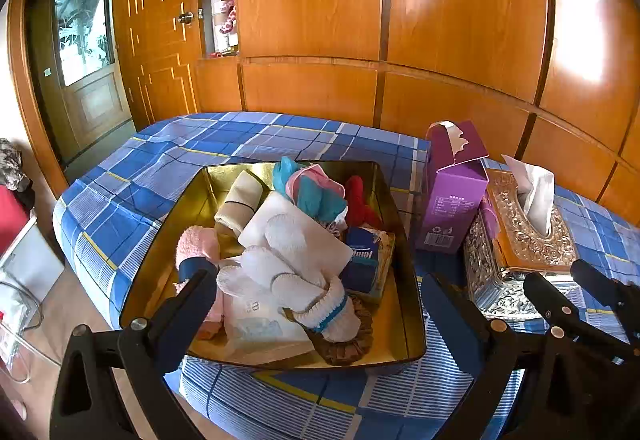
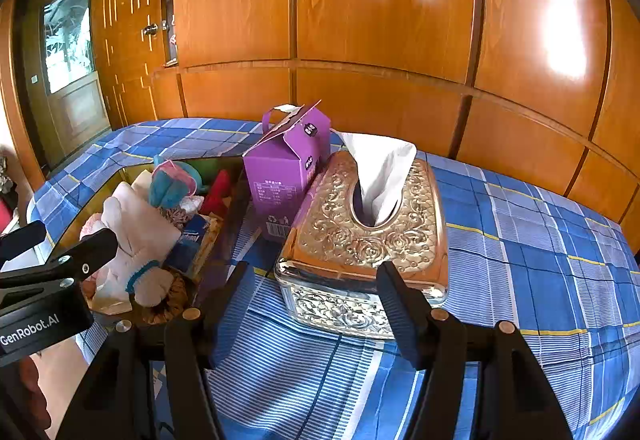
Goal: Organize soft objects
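A gold tray (image 1: 224, 175) with a black rim sits on the blue plaid cloth (image 1: 132, 199). Piled in it are white gloves (image 1: 288, 260), a pink sock (image 1: 196, 240), teal-and-pink socks (image 1: 316, 191), a red cloth (image 1: 360, 199), a beige roll (image 1: 240, 203), a blue tissue pack (image 1: 366, 256) and a brown scrunchie (image 1: 348, 344). My left gripper (image 1: 320, 300) hangs open over the tray's near end, holding nothing. My right gripper (image 2: 316, 276) is open just in front of the ornate metal tissue box (image 2: 368, 232), with nothing gripped. From the right wrist view the left gripper (image 2: 64, 240) shows beside the gloves (image 2: 136, 232).
A purple carton (image 2: 288, 167) stands between the tray and the tissue box. Wooden wardrobe panels (image 2: 380, 19) close off the back, with a door (image 1: 88, 51) at far left. The table's left edge drops to the floor (image 1: 52, 312). Plaid cloth stretches to the right (image 2: 540, 260).
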Demonstrator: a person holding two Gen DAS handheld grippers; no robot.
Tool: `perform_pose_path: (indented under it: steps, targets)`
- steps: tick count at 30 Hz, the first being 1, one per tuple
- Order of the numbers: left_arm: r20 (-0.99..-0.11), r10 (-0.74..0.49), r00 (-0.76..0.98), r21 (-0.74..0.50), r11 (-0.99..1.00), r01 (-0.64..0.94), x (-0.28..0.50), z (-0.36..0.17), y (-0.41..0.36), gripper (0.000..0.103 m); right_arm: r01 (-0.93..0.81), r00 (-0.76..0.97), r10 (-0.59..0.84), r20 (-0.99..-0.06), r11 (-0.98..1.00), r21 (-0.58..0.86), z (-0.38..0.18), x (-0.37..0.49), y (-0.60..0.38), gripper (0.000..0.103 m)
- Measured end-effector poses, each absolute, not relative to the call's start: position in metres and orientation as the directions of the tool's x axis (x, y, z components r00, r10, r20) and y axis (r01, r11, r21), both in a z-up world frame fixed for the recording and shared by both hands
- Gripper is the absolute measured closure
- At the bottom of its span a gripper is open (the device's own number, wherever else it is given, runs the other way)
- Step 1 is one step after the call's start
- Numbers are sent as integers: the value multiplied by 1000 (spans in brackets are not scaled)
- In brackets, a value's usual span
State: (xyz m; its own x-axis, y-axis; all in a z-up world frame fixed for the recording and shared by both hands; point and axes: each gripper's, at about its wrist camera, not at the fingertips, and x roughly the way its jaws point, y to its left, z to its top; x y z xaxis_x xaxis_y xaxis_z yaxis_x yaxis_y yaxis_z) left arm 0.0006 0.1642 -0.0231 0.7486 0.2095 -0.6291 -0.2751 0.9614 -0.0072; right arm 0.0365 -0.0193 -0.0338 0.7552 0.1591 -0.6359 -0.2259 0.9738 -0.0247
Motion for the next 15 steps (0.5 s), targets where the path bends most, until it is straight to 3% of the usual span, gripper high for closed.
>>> perform_pose_path:
  steps: [15]
  targets:
    - [-613, 218, 759, -17, 957, -288, -3, -25, 169, 0, -232, 752, 160, -640, 972, -30, -37, 35, -18, 39]
